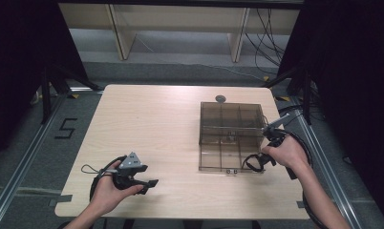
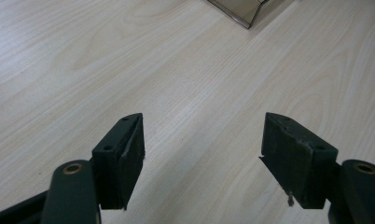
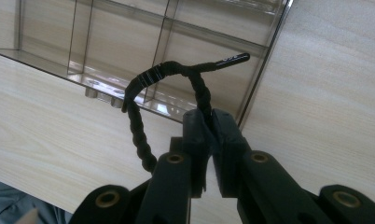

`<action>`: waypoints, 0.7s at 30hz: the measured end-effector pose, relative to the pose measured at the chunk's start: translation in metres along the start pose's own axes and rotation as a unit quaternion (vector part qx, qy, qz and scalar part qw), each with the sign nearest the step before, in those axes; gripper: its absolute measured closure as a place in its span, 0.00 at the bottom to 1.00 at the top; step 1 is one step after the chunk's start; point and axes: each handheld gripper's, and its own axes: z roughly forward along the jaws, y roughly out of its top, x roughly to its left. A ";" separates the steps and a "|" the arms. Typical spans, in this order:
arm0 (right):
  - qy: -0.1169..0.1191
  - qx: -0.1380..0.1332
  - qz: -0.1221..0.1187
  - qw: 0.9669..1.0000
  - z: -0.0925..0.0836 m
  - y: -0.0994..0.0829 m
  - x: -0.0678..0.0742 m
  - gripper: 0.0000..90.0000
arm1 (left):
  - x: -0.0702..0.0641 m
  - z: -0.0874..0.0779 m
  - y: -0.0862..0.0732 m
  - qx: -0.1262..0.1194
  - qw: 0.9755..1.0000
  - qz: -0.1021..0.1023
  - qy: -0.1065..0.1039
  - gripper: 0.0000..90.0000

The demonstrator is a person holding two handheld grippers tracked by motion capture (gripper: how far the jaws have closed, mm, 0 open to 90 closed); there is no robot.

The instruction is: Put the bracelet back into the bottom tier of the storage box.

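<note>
Pads of the right gripper [image 3: 209, 135] are pressed together on a black twisted cord [image 3: 143, 93]; the jaws are all but closed, with only the cord's thickness between them. The cord is held by one strand; a loop is seen arching up and to one side, and a stiff, glossy black tip [image 3: 232, 58] is pointed toward the box. In the high view the right gripper [image 1: 262, 160] and the cord [image 1: 252, 162] are found at the near right corner of a clear smoked compartment box [image 1: 232, 136], over its front row of cells. The box [image 3: 129, 42] is set on the right half of the table [image 1: 147, 124], nearer the far edge than the near one, and its lid is raised. A small round grey object [image 1: 220, 98] is noted just beyond the box's far edge.

The left gripper [image 2: 202, 154] is held wide open with nothing between its pads, over bare wood. In the high view it [image 1: 149, 183] is placed toward the near left corner of the table, well apart from the box.

Risks, as judged: the grip is taken on a single strand, so the cord may be drawn through the pads. The loose loop may be snagged on a divider or the box's wall, and the light box dragged or tipped, as it is not steadied by the left gripper. The cord may land across two cells.
</note>
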 end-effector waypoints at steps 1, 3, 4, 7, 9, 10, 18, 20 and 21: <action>0.001 0.014 -0.003 1.000 -0.001 0.001 -0.001 0.95 | 0.000 0.000 0.000 0.000 1.000 0.000 0.000 0.33; -0.002 0.010 0.002 1.000 0.002 0.002 -0.001 0.95 | -0.001 0.001 0.000 -0.003 1.000 -0.004 0.000 0.33; -0.002 0.006 0.000 1.000 0.004 0.002 -0.003 0.95 | 0.000 0.000 0.000 0.000 1.000 0.002 -0.001 0.33; 0.001 0.014 0.010 1.000 0.006 0.004 -0.003 0.95 | 0.000 0.000 0.000 0.000 1.000 -0.001 0.000 0.33; 0.001 0.009 0.004 1.000 0.008 0.005 -0.005 0.95 | 0.000 0.000 0.000 0.000 1.000 0.000 0.000 0.33; 0.002 0.012 0.007 1.000 0.009 0.006 -0.006 0.95 | 0.000 0.000 0.000 -0.001 1.000 -0.007 0.001 0.33; 0.004 0.023 0.018 1.000 0.016 0.011 -0.009 0.94 | 0.001 0.000 0.000 -0.001 1.000 0.002 0.000 0.33; -0.007 0.026 0.017 1.000 0.017 0.012 -0.009 0.94 | 0.001 -0.001 0.000 -0.001 1.000 0.002 0.000 0.33; -0.003 0.023 0.018 1.000 0.018 0.013 -0.009 0.95 | 0.001 -0.001 0.000 -0.001 1.000 0.002 0.000 0.33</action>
